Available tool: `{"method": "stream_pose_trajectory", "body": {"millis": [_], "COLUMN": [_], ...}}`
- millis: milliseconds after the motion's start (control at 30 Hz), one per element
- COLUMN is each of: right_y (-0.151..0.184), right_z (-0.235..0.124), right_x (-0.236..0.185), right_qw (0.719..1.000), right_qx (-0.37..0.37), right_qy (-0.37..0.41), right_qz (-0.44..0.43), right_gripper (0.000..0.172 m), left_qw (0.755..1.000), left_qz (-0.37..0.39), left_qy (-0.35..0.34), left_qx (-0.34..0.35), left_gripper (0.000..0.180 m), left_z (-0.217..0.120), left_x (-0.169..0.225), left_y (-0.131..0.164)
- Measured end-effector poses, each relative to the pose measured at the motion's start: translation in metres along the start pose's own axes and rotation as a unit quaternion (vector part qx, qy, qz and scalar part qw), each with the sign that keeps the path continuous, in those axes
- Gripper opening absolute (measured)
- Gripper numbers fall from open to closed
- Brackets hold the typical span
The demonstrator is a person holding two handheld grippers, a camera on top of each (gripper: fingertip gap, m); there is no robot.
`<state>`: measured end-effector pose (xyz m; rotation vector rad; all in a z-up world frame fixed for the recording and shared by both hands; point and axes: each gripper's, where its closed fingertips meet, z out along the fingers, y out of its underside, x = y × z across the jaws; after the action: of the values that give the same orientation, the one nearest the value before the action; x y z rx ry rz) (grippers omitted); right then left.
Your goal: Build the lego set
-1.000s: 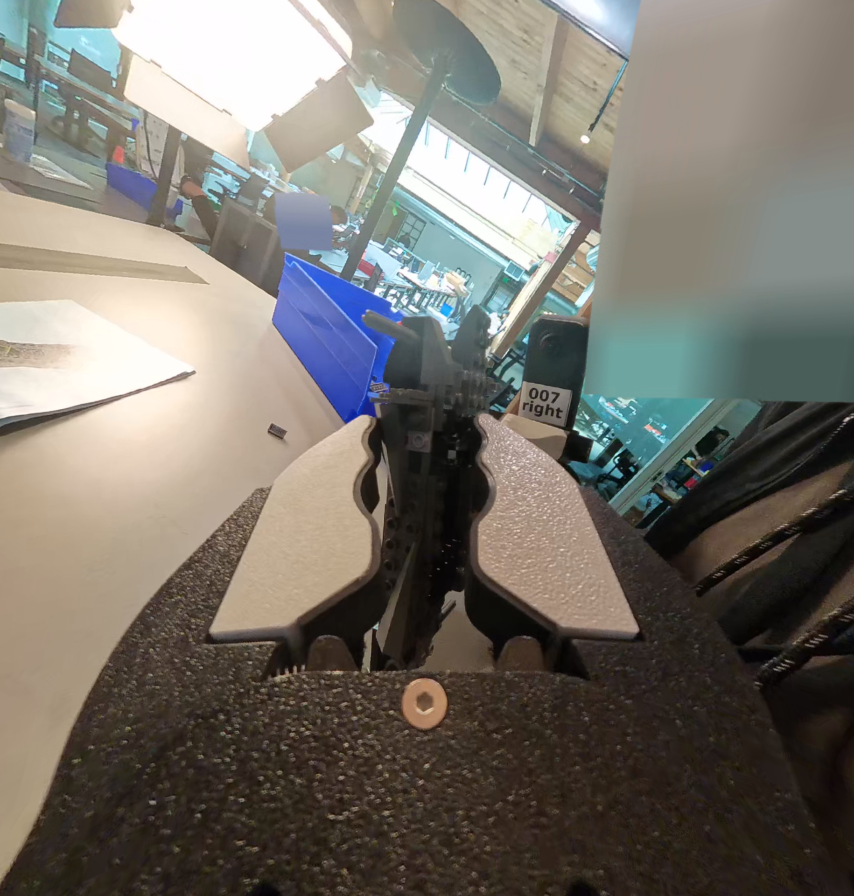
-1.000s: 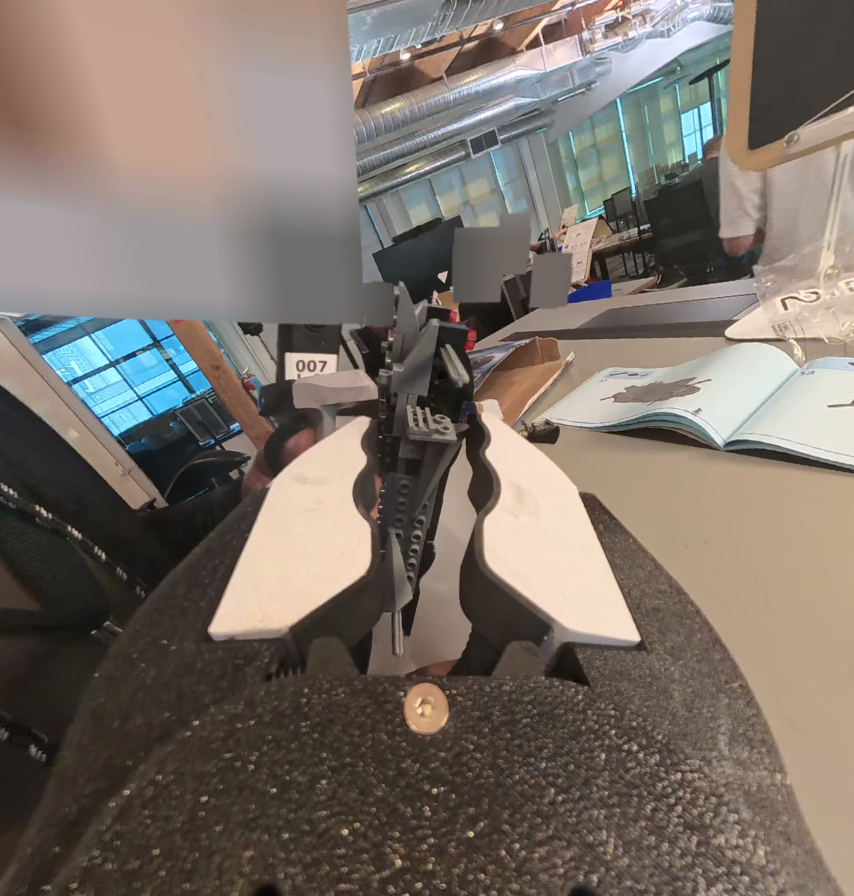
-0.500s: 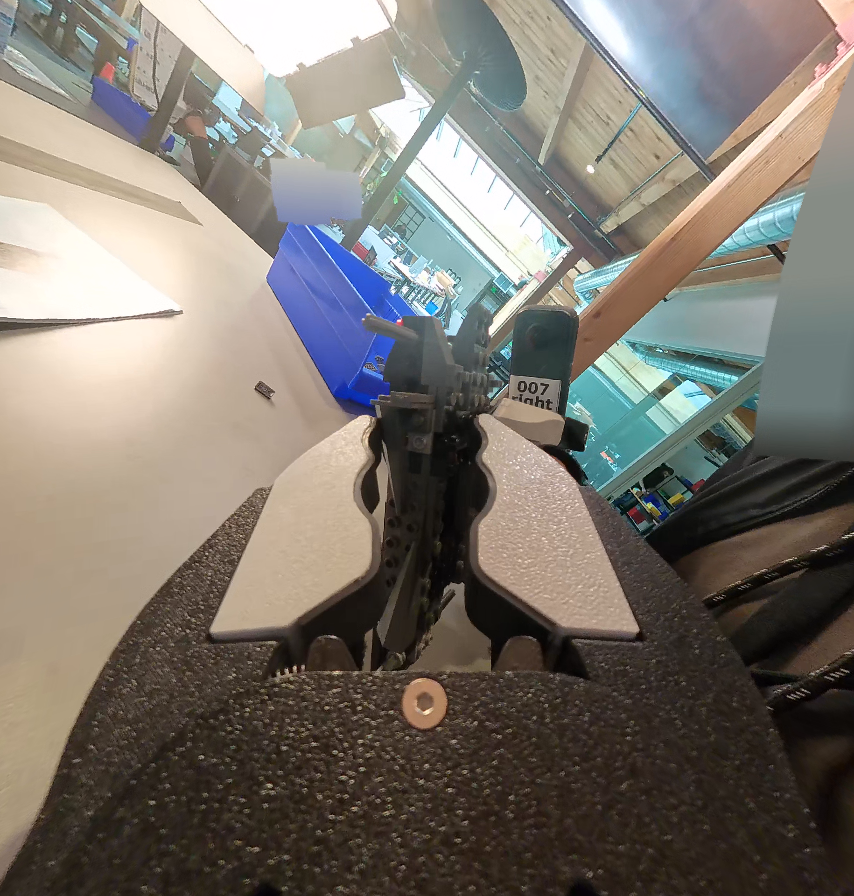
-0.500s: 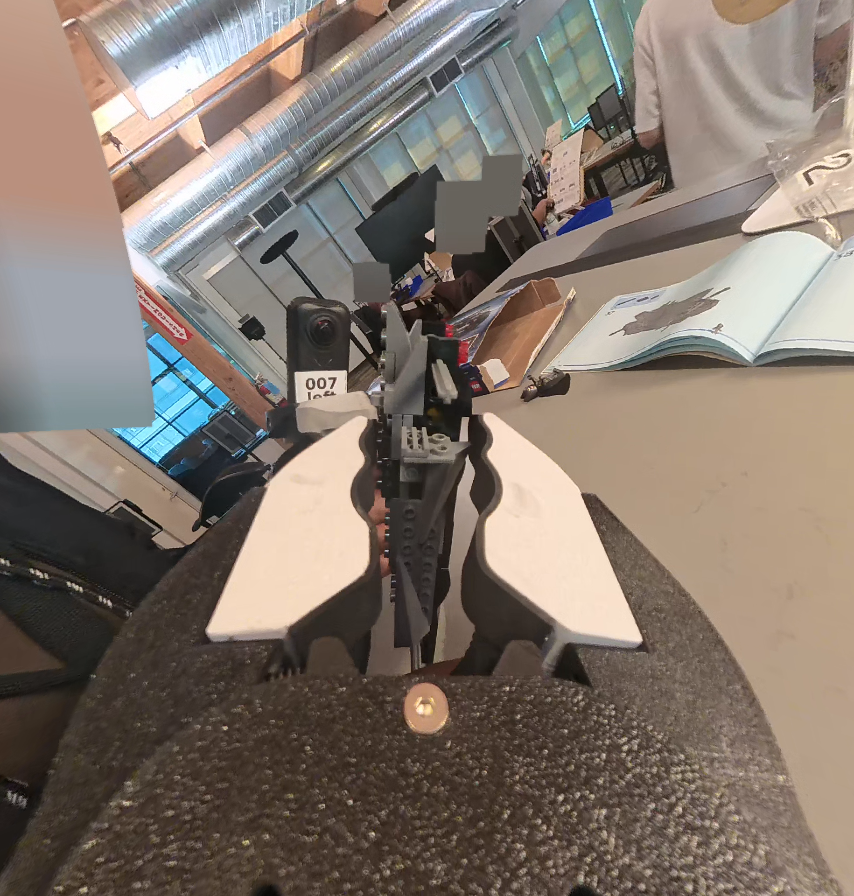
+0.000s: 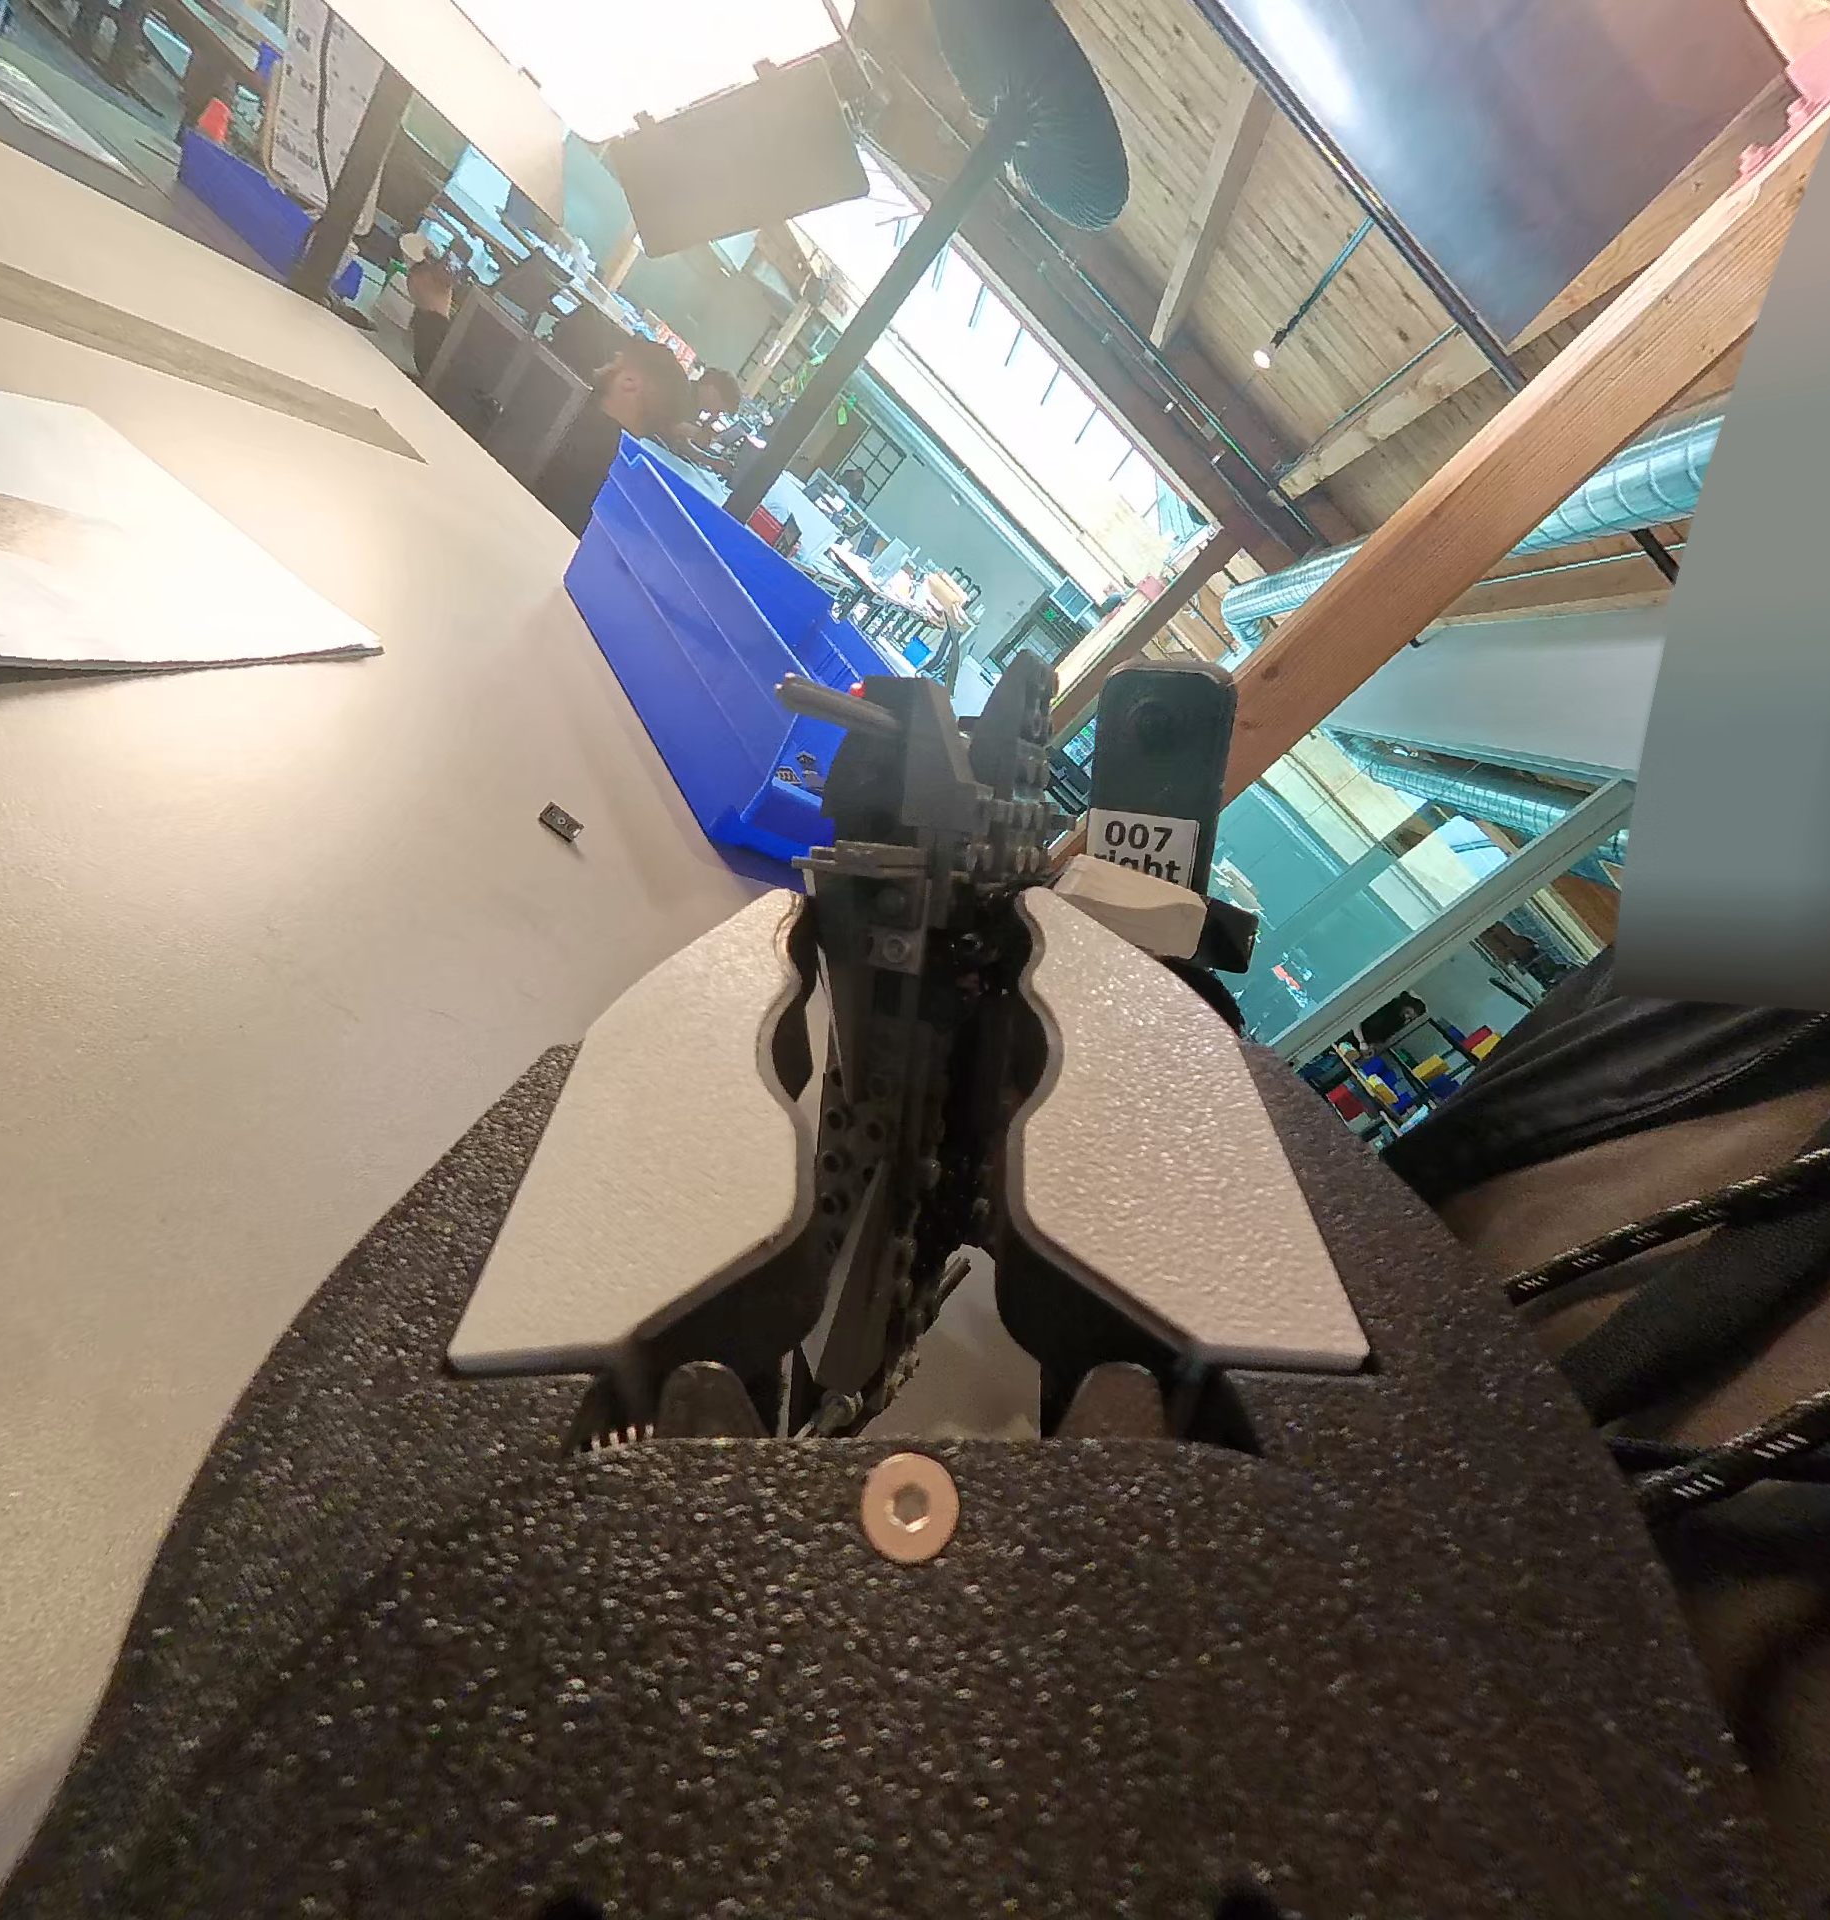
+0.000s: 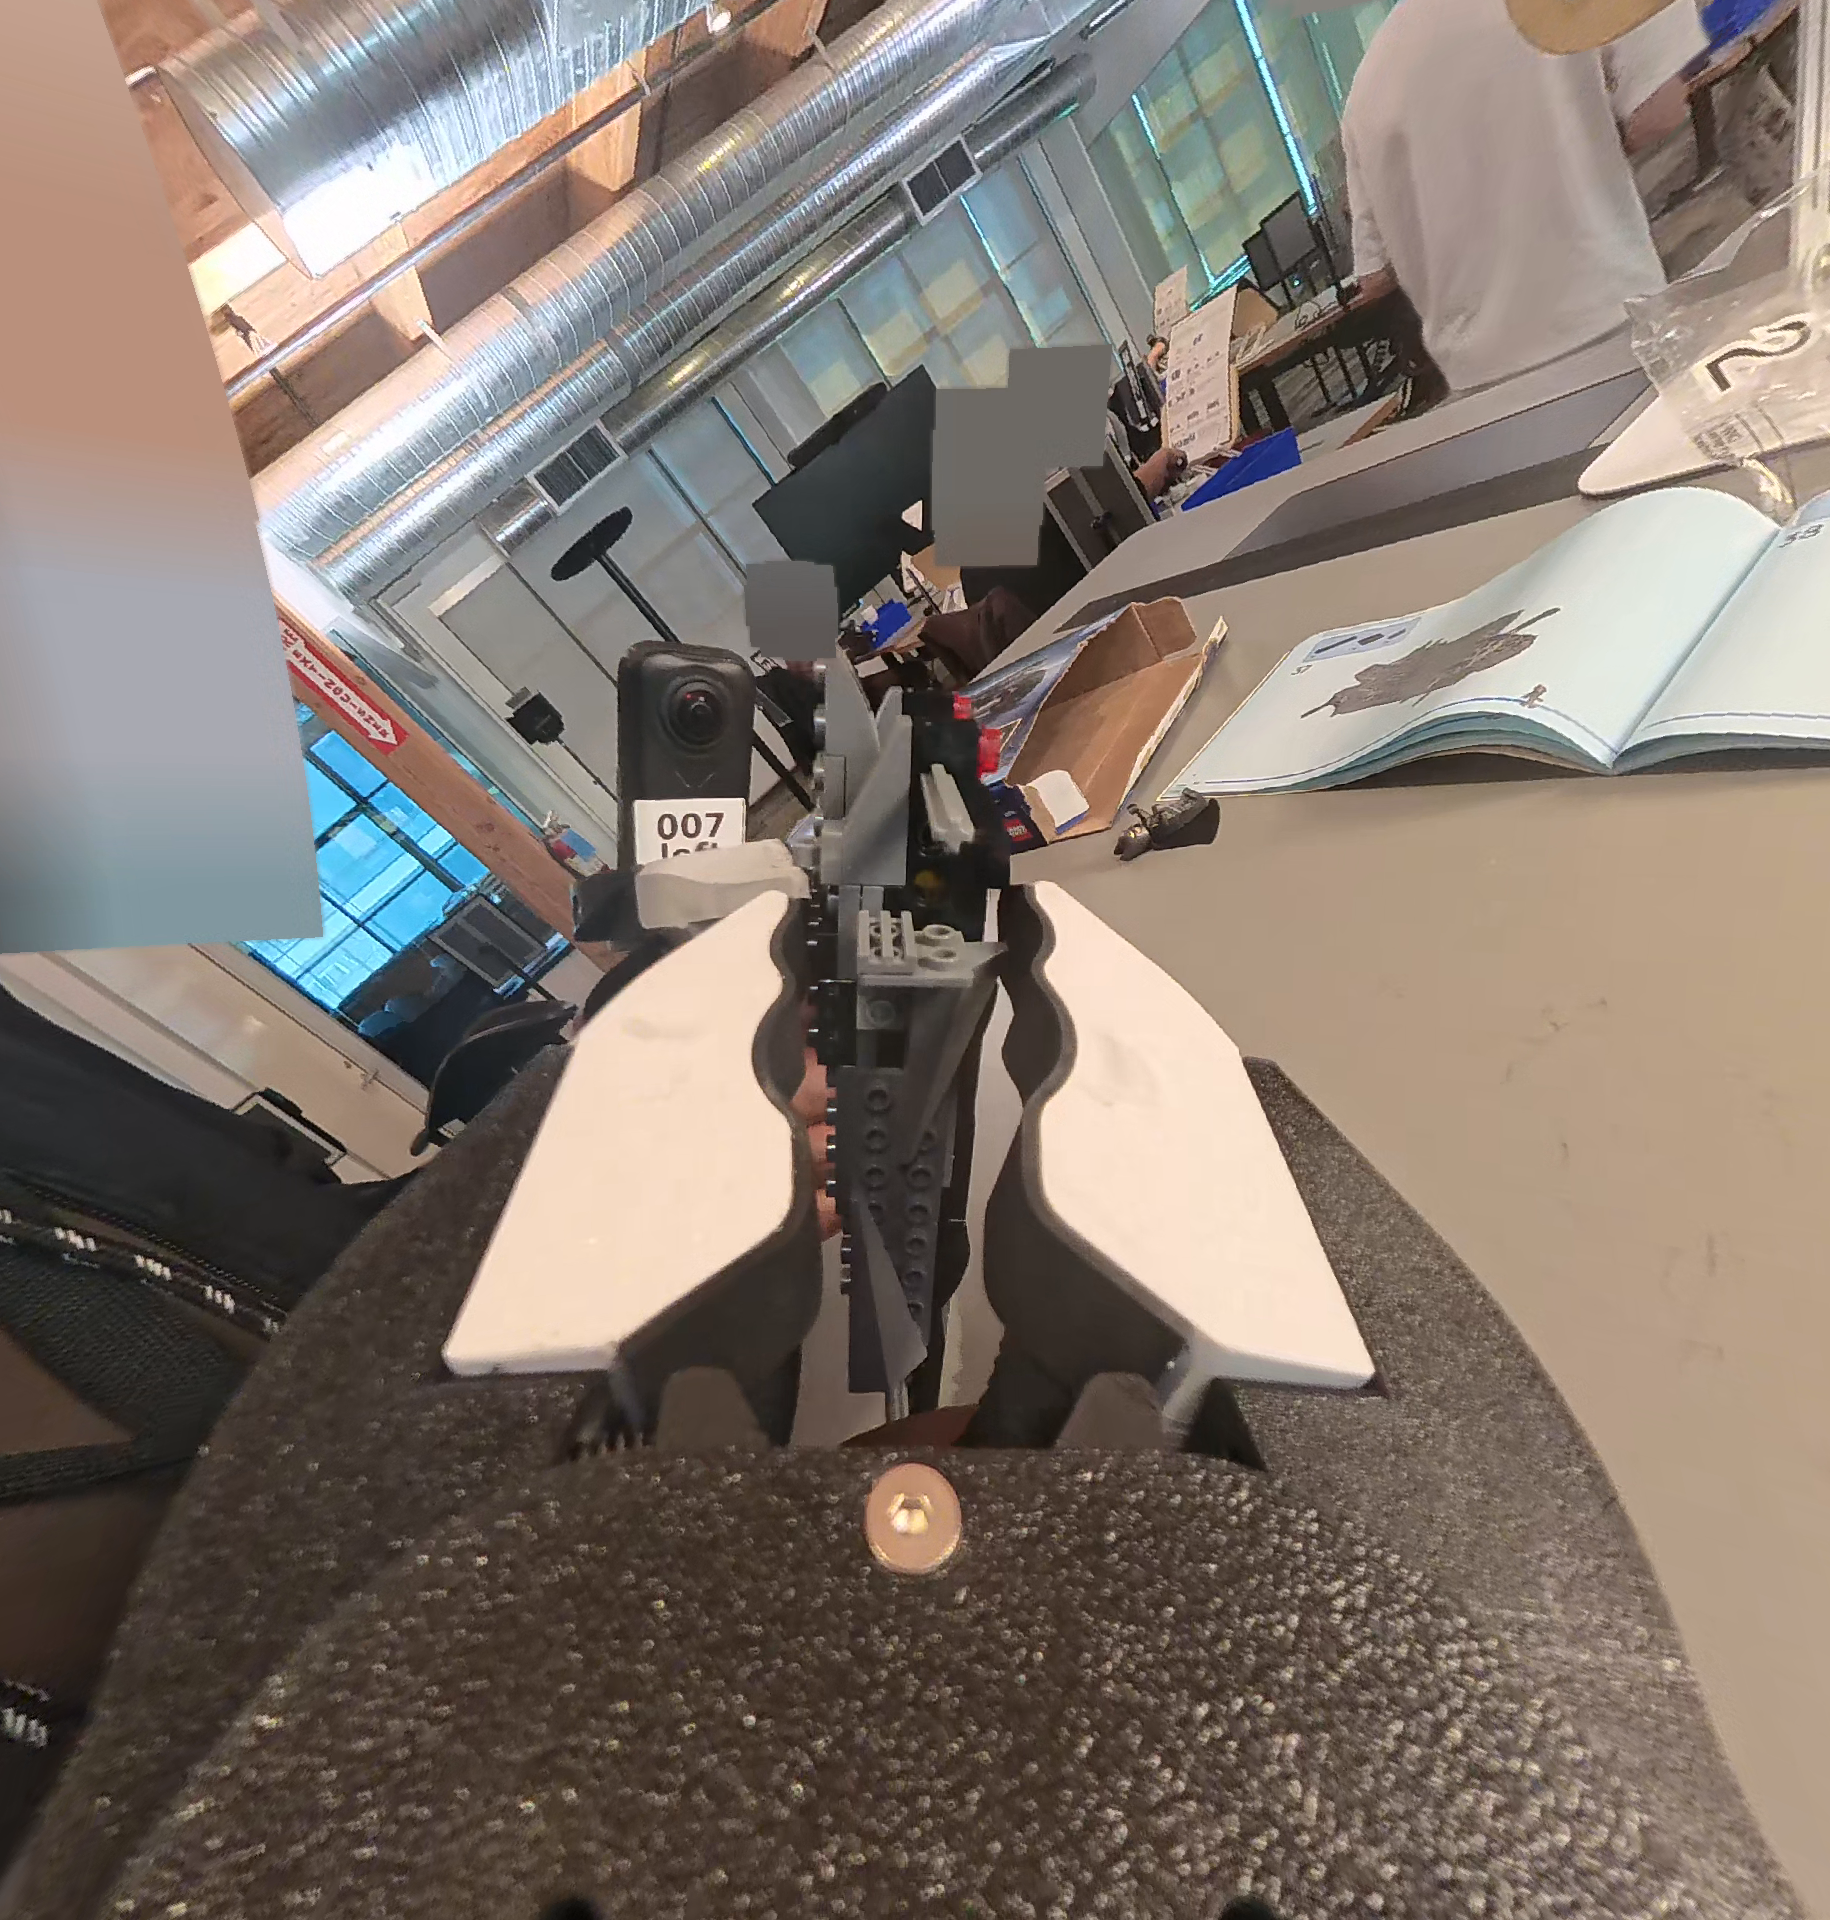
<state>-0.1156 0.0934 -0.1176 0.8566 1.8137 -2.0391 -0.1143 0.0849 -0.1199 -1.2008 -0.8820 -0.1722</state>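
Both grippers clamp one dark grey brick model: left gripper (image 5: 911, 914) and right gripper (image 6: 906, 914) face each other. The brick model (image 5: 890, 1039) runs lengthwise along the fingers, far end poking beyond the tips. Open grey table (image 5: 215, 987) spreads left of the left gripper, with a blue bin (image 5: 682, 644) ahead and a small loose brick (image 5: 563, 823) between.

A: The booklet (image 6: 1576, 665) at the worktop's far right runs off the picture's edge, and so does the sheet (image 5: 111, 582) at the far left.

B: The brick model's (image 5: 911, 997) lower end is hidden between the jaws. The speck (image 5: 563, 823) by the blue bin (image 5: 682, 623) is too small to tell.
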Motion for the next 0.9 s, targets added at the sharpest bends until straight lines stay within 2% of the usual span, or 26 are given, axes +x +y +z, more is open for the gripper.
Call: {"method": "stream_pose_trajectory", "body": {"millis": [200, 367, 600, 900], "right_y": [-0.003, -0.005, -0.007, -0.007], "right_z": [-0.001, -0.002, 0.001, 0.001], "right_x": [0.004, 0.008, 0.008, 0.002], "right_qw": [0.999, 0.998, 0.997, 0.997], "right_qx": [0.011, 0.018, 0.024, 0.022], "right_qy": [-0.007, -0.019, -0.031, -0.064], "right_qz": [0.036, 0.057, 0.061, 0.047], "right_gripper": [0.035, 0.035, 0.035, 0.035], "left_qw": [1.000, 0.997, 0.993, 0.993], "left_qz": [-0.030, -0.076, -0.093, -0.037], "left_qy": [0.001, 0.032, 0.067, 0.098], "left_qx": [-0.004, 0.000, 0.007, -0.058], "left_gripper": [0.036, 0.035, 0.039, 0.042], "left_z": [0.003, 0.003, -0.001, -0.004], "left_x": [-0.003, -0.005, -0.010, -0.001], "left_y": [0.003, 0.004, -0.002, -0.003]}}
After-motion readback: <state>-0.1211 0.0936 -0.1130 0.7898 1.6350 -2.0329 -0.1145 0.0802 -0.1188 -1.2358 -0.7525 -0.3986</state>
